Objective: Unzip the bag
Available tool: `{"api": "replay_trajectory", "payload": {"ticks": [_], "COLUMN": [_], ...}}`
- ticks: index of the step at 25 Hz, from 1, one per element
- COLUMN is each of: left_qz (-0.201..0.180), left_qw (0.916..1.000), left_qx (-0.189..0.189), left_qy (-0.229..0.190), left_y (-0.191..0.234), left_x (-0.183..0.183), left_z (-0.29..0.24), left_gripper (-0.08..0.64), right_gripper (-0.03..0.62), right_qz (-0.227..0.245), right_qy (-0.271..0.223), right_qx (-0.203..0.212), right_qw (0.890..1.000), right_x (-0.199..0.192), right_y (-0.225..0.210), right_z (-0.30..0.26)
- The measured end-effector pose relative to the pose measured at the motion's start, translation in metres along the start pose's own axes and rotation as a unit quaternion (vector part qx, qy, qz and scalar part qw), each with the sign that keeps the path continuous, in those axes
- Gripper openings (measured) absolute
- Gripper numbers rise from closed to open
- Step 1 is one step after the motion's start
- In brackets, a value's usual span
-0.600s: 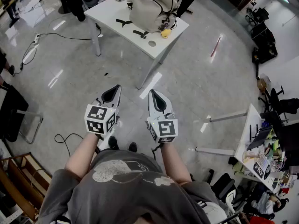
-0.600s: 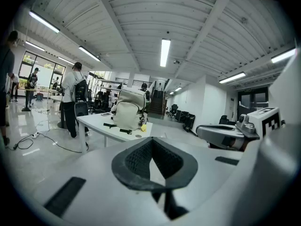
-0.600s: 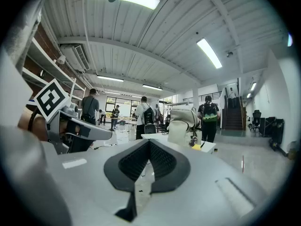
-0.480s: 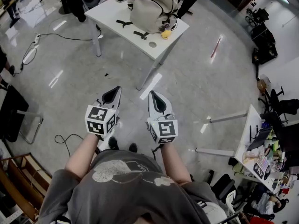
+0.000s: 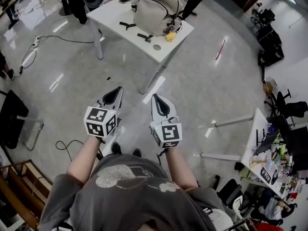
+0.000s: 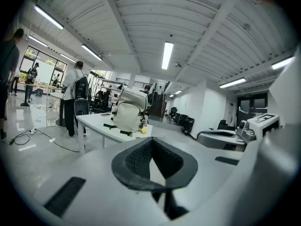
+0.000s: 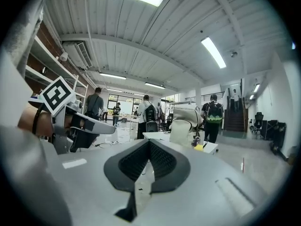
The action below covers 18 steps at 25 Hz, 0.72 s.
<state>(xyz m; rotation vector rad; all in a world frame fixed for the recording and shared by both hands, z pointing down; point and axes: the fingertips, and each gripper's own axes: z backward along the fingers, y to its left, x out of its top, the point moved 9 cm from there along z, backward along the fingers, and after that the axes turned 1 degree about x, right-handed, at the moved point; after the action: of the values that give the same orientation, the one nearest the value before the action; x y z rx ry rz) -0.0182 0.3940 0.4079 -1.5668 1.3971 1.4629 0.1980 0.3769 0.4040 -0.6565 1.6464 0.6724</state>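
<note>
Backpack [image 5: 156, 8], beige, stood upright on white table [image 5: 111, 19], well ahead of and apart from left gripper [image 5: 115, 94] and right gripper [image 5: 159, 102], both side by side above floor, jaws closed together, gripping nothing.

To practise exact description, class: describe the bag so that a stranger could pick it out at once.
Find the white table at the top of the head view, on the shiny grey floor. On it stands a cream backpack with dark zip lines. It towers over its neighbours: flat black straps and a small yellow item at its base.
</note>
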Motion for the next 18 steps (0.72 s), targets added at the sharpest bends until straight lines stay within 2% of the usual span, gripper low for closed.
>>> {"api": "replay_trajectory", "payload": {"ticks": [7, 12, 18], "left_qz": [0.001, 0.012, 0.017], "left_qw": [0.9999, 0.9998, 0.9996], "left_qx": [-0.015, -0.015, -0.02], "left_qy": [0.0, -0.005, -0.013], "left_y": [0.004, 0.019, 0.037], "left_x": [-0.005, -0.006, -0.007], "left_z": [-0.001, 0.006, 0.015], "left_gripper": [0.005, 0.005, 0.005], "right_gripper": [-0.008, -0.006, -0.005], "right_qz": [-0.009, -0.042, -0.033], "right_qy": [0.001, -0.041, -0.042], "right_qx": [-0.006, -0.003, -0.005], "right_qw": [1.0, 0.998, 0.999], "right_x": [-0.005, 0.001, -0.001], "right_y": [0.005, 0.014, 0.035], "right_z": [-0.005, -0.008, -0.019]}}
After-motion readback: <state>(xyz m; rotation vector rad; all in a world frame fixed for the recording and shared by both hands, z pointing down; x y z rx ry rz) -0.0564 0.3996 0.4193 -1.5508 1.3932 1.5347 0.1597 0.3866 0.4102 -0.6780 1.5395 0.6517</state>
